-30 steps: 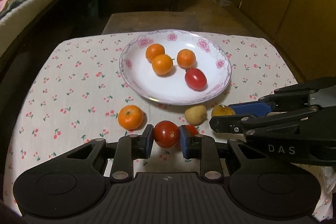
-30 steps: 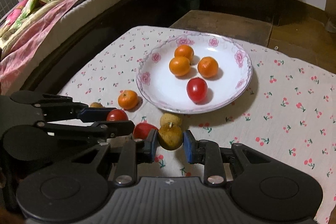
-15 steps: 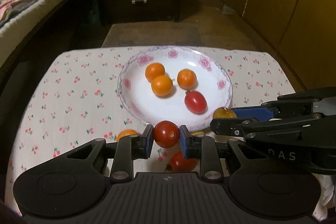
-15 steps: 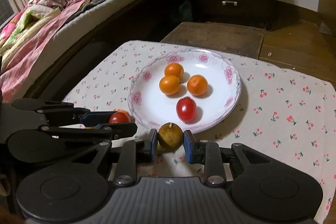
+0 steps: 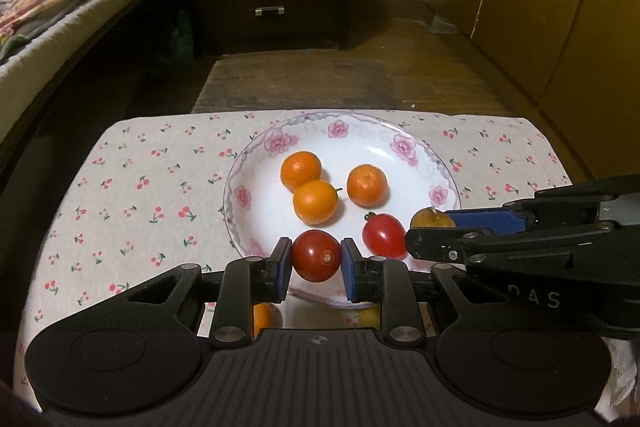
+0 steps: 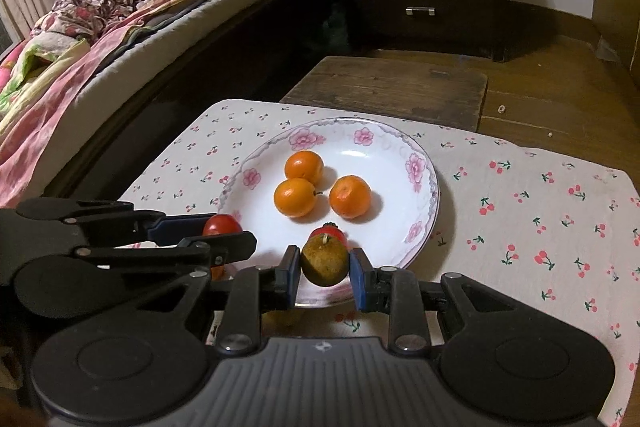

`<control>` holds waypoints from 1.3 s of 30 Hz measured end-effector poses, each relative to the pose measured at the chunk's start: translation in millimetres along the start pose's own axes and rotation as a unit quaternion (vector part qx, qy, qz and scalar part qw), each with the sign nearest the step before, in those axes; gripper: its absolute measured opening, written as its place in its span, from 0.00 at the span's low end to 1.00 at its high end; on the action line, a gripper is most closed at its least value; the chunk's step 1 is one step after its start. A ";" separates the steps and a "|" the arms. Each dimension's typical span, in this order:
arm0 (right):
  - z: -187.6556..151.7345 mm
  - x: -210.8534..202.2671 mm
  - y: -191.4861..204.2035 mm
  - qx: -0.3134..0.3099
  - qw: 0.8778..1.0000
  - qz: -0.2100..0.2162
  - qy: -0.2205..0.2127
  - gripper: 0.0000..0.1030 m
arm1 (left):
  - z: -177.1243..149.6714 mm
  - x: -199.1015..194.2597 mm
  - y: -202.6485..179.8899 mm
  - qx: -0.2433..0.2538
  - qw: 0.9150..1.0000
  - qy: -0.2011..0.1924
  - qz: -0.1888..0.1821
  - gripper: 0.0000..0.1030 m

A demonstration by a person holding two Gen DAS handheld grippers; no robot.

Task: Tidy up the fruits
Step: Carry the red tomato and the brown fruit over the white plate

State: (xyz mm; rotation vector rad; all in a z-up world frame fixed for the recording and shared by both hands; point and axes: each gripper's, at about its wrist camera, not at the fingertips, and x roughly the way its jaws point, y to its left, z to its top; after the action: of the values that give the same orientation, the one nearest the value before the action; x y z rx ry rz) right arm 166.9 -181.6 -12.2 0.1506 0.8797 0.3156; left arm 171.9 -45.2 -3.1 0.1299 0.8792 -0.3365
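Over the plate (image 5: 448,175), from my left wrist view, my left gripper (image 5: 316,259) clamps a red tomato (image 5: 316,255) at the rim's six o'clock; three oranges (image 5: 314,202) sit toward twelve. Releasing so near the rim could let it roll off. From my right wrist view, my right gripper (image 6: 325,267) pinches a brownish-yellow fruit (image 6: 324,263) at six o'clock, beside my left; together we might collide.
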 end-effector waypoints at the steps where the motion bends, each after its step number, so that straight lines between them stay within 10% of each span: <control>1: 1.1 1.5 -0.4 -0.001 1.000 -0.001 0.000 0.27 | 0.7 1.1 0.2 -0.001 1.000 0.000 0.001 0.31; 39: 11.0 23.5 -1.9 -0.005 1.000 -0.021 0.005 0.28 | 2.9 26.6 4.1 -0.007 1.000 0.013 0.023 0.33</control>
State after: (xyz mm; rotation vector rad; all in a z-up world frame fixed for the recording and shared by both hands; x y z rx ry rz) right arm 189.8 -175.6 -23.0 0.1209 0.8898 0.2819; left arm 191.1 -48.4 -21.9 0.1423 0.9020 -0.2860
